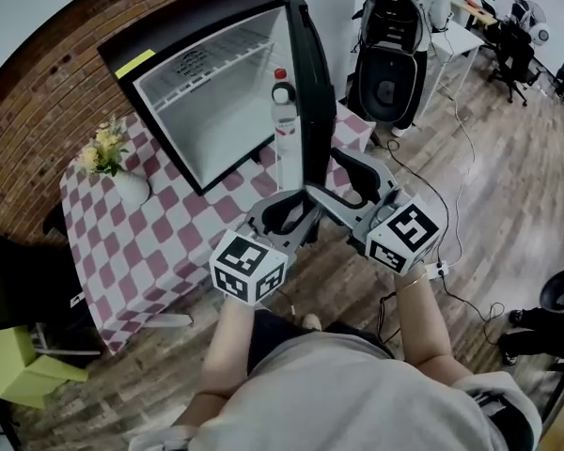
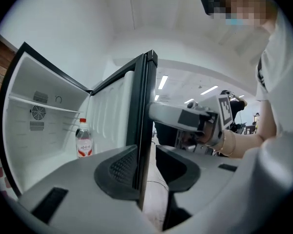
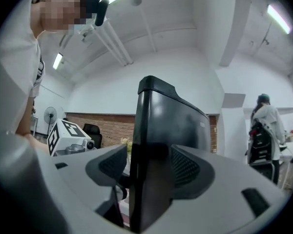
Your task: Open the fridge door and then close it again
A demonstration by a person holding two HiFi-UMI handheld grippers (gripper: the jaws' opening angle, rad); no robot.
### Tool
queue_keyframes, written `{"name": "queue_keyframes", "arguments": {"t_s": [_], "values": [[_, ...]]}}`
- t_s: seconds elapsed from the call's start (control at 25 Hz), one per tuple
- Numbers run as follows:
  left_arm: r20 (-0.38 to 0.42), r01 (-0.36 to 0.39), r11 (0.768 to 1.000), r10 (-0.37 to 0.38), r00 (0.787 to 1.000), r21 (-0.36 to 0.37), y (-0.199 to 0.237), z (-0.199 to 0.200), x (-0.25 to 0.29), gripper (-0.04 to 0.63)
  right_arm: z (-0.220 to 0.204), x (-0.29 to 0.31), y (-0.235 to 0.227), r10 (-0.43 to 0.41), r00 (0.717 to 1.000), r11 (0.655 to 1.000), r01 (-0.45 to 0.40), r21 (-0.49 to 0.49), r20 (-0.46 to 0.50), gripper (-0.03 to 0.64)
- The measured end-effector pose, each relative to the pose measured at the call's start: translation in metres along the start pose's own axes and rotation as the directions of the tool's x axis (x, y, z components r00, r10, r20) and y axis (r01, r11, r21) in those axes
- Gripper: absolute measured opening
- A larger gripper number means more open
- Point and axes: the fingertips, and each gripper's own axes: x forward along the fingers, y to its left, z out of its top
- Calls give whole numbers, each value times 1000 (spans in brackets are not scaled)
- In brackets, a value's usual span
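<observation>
A small black fridge [image 1: 174, 31] is seen in the upper middle of the head view, set on a table under a red-and-white checked cloth [image 1: 160, 238]. Its interior is exposed and white. The fridge door [image 1: 312, 92] is swung open and is seen nearly edge-on, running down the centre of the frame. A clear bottle with a red cap [image 1: 283, 125] is held upright in the door's inner rack. A white vase of flowers [image 1: 124, 178] is placed on the cloth at the left of the fridge, apart from it.

The left gripper [image 1: 291, 207] is held at the door's free edge, lower centre. In the left gripper view the thin door edge [image 2: 144, 106] is framed by the jaws, which are spread wide. The left pad is set just beside the inner face, and a gap is seen between the door and the right pad.

The right gripper [image 1: 325, 177] is placed just right of the left one, on the same edge. In the right gripper view the thick door [image 3: 166, 116] is taken between the jaws. Both pads appear to be pressed against its faces, though contact on the left side is not clearly seen.
</observation>
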Motion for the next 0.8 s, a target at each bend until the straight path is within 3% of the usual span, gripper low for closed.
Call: {"name": "queue_keyframes", "arguments": {"t_s": [0.16,0.36,0.6,0.8], "values": [[-8,48,999,-48,999,16,-4,-6,22,118,-15,-2,-24,-91,996,992,90,85,10,265],[-12,80,997,-80,997,18,-18,-6,38,117,-23,-17,-37,-174,985,984,174,45,-6,225],[-7,44,999,-44,999,-4,-13,-6,45,117,-24,-43,-58,-225,974,973,225,49,-4,205],[3,-6,1000,6,1000,-29,2,-2,45,107,-24,-67,-81,-317,948,947,317,47,-7,171]]}}
